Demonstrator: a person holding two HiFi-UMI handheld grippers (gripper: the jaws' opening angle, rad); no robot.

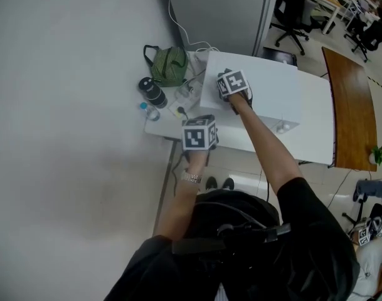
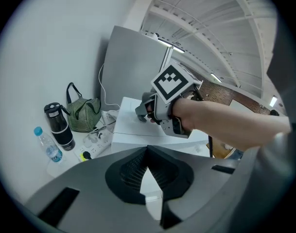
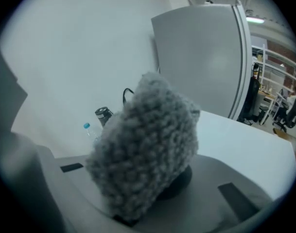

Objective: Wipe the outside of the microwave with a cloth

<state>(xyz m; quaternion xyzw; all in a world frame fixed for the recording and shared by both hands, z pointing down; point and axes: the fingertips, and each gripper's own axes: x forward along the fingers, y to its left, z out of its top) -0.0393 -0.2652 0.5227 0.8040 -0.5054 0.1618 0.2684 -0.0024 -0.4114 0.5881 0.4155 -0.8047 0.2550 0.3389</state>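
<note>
The white microwave (image 1: pixel 266 89) stands on a white table (image 1: pixel 316 130) against the wall. My right gripper (image 1: pixel 233 96) rests on the microwave's top near its left front corner, shut on a fluffy grey cloth (image 3: pixel 148 144). That cloth fills the right gripper view and hides the jaws. In the left gripper view the right gripper (image 2: pixel 144 114) presses down on the microwave (image 2: pixel 133 130). My left gripper (image 1: pixel 199 135) hangs in front of the table's near edge, short of the microwave. Its jaws (image 2: pixel 148 152) meet at the tips with nothing between them.
Left of the microwave lie a green striped bag (image 1: pixel 169 64), a black flask (image 1: pixel 153 93), a small water bottle (image 1: pixel 148 110) and a power strip (image 1: pixel 181 108) with cables. A grey cabinet (image 1: pixel 216 11) stands behind. A brown table (image 1: pixel 350 105) and office chairs (image 1: pixel 291 11) are at the right.
</note>
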